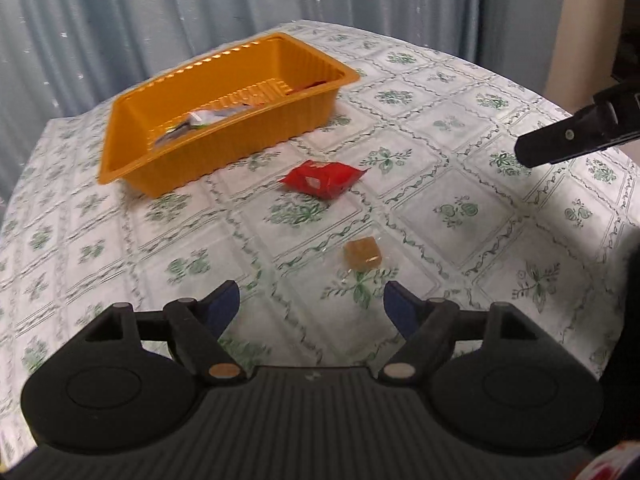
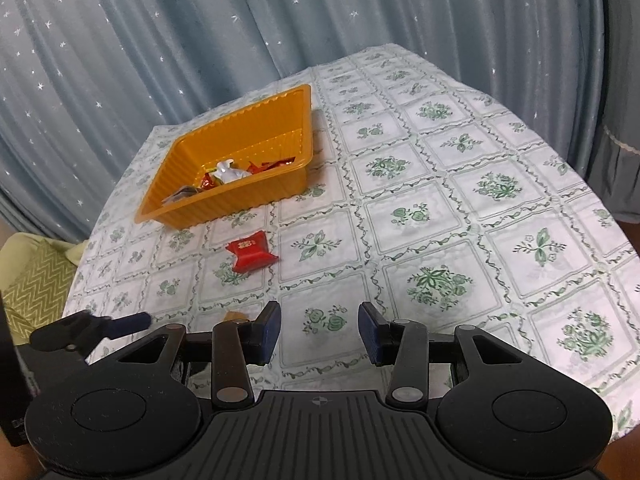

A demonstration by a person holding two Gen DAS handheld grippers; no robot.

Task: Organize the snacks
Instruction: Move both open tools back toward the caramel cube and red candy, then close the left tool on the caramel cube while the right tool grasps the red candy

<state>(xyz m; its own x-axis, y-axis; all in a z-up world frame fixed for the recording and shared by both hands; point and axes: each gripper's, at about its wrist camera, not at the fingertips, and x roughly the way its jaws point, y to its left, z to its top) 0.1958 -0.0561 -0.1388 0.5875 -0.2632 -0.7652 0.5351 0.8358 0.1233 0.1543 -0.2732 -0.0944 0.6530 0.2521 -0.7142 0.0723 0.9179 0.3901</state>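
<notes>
Amber candy (image 1: 362,255) lies at twelve o'clock off my left gripper (image 1: 311,300), spread wide, empty. Right gripper (image 2: 320,330) narrow, empty. Next I'd lower, pinch, then tray (image 1: 240,148).

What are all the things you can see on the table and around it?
tray: one, orange, far left of the table
snacks in tray: several, red and white, exact count unclear
red packet: one, on the cloth in front of the tray
amber candy: one, clear wrapper, just ahead of the left tool
tablecloth: one, white with green flowers
curtain: blue-grey with stars, behind the table
cushion: one, green zigzag, beside the table
left tool: open, empty
right tool: open, empty
</notes>
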